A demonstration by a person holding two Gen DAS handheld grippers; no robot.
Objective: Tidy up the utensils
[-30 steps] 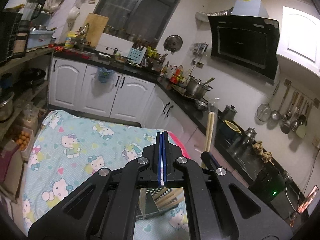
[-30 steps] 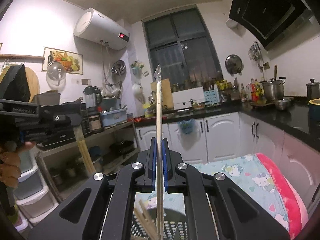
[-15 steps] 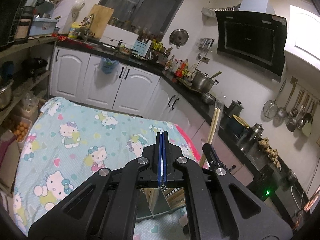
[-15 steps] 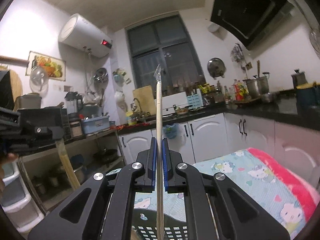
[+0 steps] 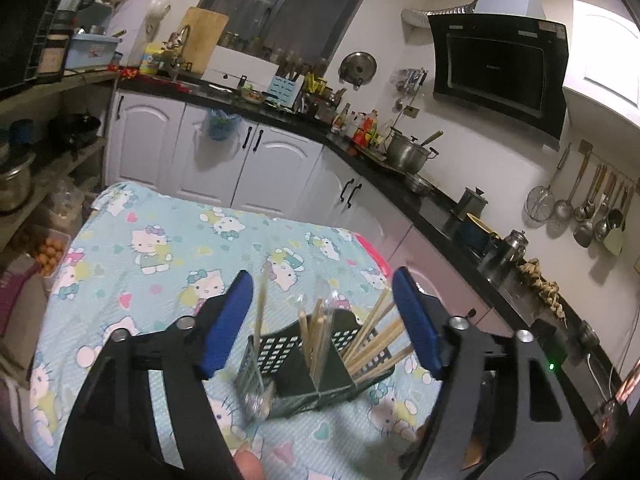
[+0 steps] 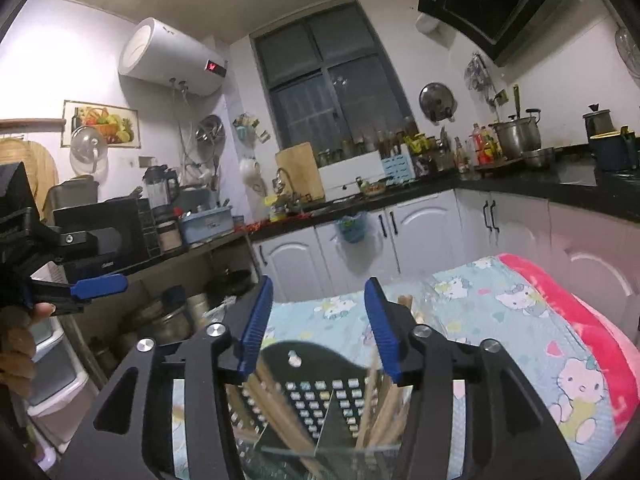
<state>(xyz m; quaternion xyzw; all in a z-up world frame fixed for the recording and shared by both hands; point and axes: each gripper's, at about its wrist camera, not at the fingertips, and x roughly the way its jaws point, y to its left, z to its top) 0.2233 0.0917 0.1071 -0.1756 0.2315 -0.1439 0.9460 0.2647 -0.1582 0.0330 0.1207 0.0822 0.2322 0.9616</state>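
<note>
A black perforated utensil holder (image 5: 316, 364) stands on the Hello Kitty cloth (image 5: 168, 252). Several wooden chopsticks (image 5: 376, 344) lean in its compartments; one thin stick (image 5: 262, 300) stands in the left part. My left gripper (image 5: 322, 320) is open and empty, just above the holder. In the right wrist view, my right gripper (image 6: 318, 332) is open and empty over the same holder (image 6: 320, 392), with chopsticks (image 6: 276, 404) below its jaws. The left gripper's blue fingertip (image 6: 100, 285) shows at the left edge there.
White cabinets (image 5: 256, 164) and a black counter (image 5: 400, 188) with a pot (image 5: 408, 148) run behind and to the right. Open shelves (image 5: 44, 152) with pots stand left. Ladles (image 5: 588, 208) hang on the right wall. A pink blanket edge (image 6: 580, 320) borders the cloth.
Both grippers were shut, the right on a long thin utensil. Both have opened, tilted down over the holder, and the utensil is gone from the right jaws.
</note>
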